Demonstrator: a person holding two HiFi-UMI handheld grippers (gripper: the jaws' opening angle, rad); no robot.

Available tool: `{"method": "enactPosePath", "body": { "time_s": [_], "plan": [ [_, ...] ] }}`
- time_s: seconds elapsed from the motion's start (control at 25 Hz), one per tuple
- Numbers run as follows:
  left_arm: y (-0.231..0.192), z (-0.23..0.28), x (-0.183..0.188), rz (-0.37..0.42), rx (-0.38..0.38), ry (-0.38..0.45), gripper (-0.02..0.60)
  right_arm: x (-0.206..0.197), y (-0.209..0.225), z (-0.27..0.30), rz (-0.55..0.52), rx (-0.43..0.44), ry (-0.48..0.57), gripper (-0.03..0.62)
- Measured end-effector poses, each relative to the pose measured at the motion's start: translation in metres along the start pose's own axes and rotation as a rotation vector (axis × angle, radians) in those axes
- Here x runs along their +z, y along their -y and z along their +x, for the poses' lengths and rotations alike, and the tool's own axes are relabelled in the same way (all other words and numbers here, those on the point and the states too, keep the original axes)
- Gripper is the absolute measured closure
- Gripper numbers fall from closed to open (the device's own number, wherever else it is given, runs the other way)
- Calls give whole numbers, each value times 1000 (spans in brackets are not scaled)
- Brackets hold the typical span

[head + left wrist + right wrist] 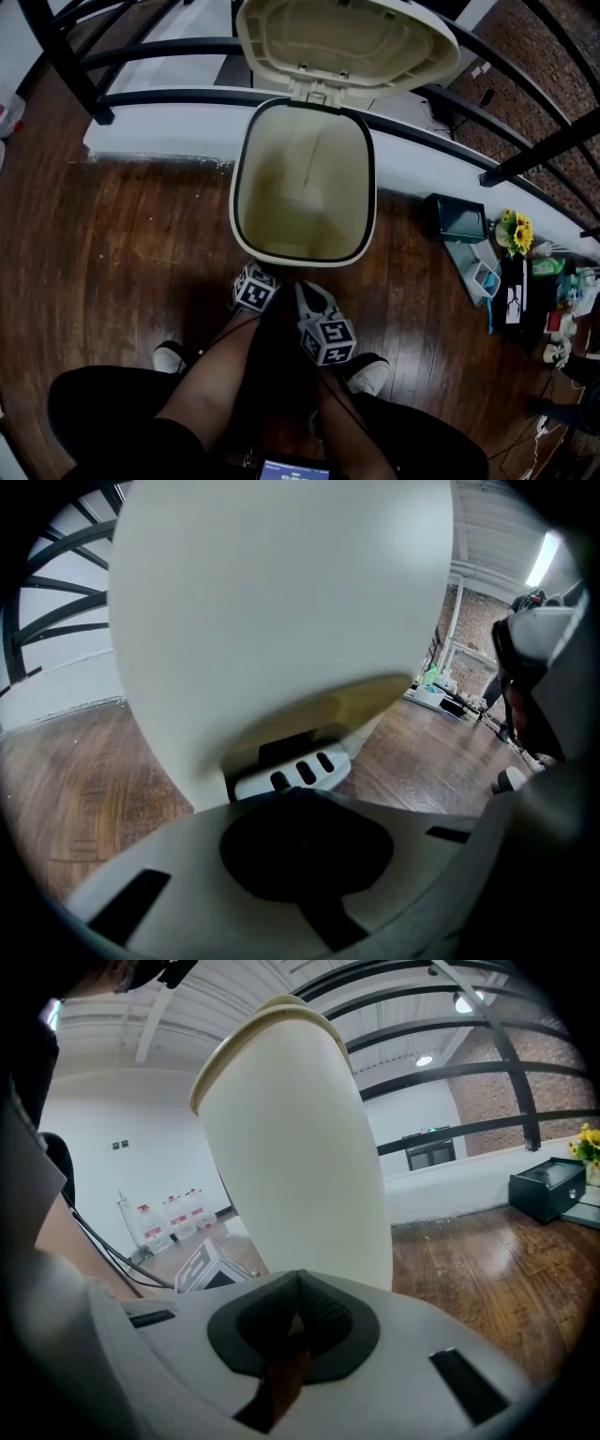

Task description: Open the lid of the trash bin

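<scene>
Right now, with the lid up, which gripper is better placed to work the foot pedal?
Left, most likely. The left gripper, jaws together, has its tip right at the pedal at the bin's foot. The right gripper, also shut, faces only the bin wall, with no pedal ahead.

No word, number or brand could be read; a small screen on the person's side of the trash bin showed pale print too small to make out; the bottles to the left of the bin bore red labels, blurred; a green sign on the wall to the right of the bin was too small to read; the marker cube just in front of the bin and its twin carried only black-and-white square patterns, no letters.
</scene>
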State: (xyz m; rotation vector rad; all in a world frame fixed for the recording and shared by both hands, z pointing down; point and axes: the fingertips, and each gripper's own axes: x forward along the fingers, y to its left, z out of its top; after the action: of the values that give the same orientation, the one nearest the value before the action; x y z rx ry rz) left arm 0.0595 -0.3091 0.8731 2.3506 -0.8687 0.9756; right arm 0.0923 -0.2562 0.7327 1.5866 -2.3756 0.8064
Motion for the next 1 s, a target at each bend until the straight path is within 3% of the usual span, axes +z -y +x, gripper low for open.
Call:
{"method": "enactPosePath", "body": {
  "time_s": [0.32, 0.56, 0.76, 1.0],
  "plan": [
    [1, -1, -2, -47, -18, -12, 545, 6, -5, -4, -23, 3, 3, 572],
    [0, -1, -3, -138, -27, -12, 546, 9, -2, -10, -27, -14, 5, 572],
    [0, -7, -12, -129, -23, -23, 546, 15, -7, -16, -32, -8, 17, 572],
    [7, -28, -9, -100, -44, 42, 545, 17, -13, -20, -46, -2, 26, 572]
  ]
}}
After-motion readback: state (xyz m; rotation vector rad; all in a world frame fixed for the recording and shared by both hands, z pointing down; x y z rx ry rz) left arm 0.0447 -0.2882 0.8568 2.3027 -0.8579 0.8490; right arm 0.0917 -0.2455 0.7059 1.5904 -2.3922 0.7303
